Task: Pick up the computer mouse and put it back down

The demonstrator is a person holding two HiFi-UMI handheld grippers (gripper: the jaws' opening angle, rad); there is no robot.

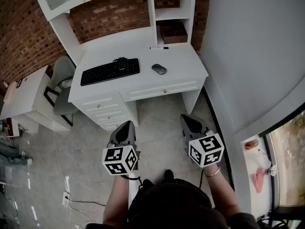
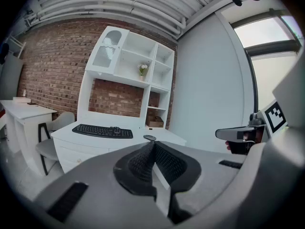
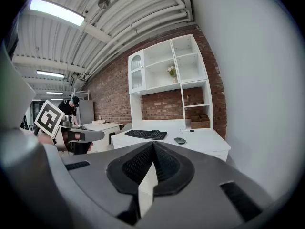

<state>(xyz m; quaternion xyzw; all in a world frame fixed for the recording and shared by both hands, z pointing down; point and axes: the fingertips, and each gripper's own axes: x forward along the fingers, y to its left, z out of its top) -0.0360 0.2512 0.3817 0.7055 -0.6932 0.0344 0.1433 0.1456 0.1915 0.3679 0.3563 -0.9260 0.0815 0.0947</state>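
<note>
Left hand-held gripper (image 1: 125, 129) and right hand-held gripper (image 1: 191, 123): closed, empty. Unopened, I'd shove the dark oval, seemingly plastic computer mouse (image 1: 159, 69) at twelve o'clock across the white desk (image 1: 183, 63).

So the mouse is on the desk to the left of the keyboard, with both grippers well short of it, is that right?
Not quite: the head view shows the mouse right of the keyboard, not left. It is on the desk, with the left gripper and right gripper both well short of it.
</note>
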